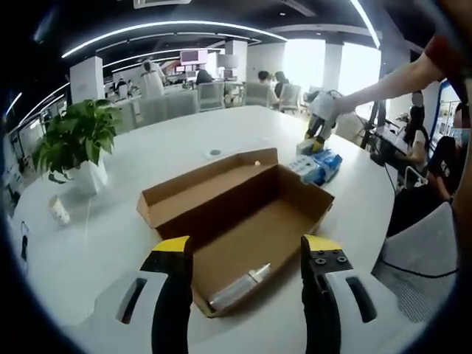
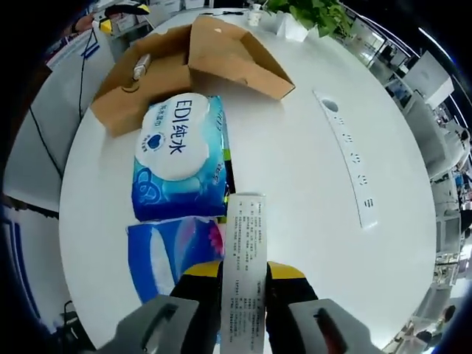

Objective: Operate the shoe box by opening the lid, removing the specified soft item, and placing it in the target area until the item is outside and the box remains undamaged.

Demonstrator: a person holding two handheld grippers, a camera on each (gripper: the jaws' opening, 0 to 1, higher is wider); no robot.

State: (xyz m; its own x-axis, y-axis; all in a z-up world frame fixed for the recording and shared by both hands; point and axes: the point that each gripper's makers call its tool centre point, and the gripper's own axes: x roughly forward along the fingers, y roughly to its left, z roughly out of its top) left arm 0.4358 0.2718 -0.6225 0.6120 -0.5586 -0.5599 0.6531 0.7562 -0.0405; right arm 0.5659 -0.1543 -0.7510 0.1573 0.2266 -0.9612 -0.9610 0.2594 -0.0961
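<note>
box (image 1: 243, 221) open on counter (image 1: 147, 221), tube (image 1: 237, 287) left inside | left gripper (image 1: 247, 258) fingers spread wide, empty | right gripper (image 2: 243, 284) fingers pinch white pack (image 2: 245, 258) beside wipes (image 2: 181, 158); we judge it's being set down in the target area

right gripper (image 2: 243, 284) clamping white packet (image 2: 244, 258), wipes pack (image 2: 179, 158) beside

A large white oval table (image 1: 221, 147) fills the foreground of an open-plan office; a potted green plant (image 1: 74, 144) in a white pot stands near its edge; a long white cable-port strip (image 2: 346, 158) is set into the tabletop; curved strip lights (image 1: 169, 29) run across the dark ceiling; bright windows (image 1: 324, 63) glow at the far end; grey office chairs (image 1: 210, 94) and white pillars (image 1: 87, 80) stand beyond.
</note>
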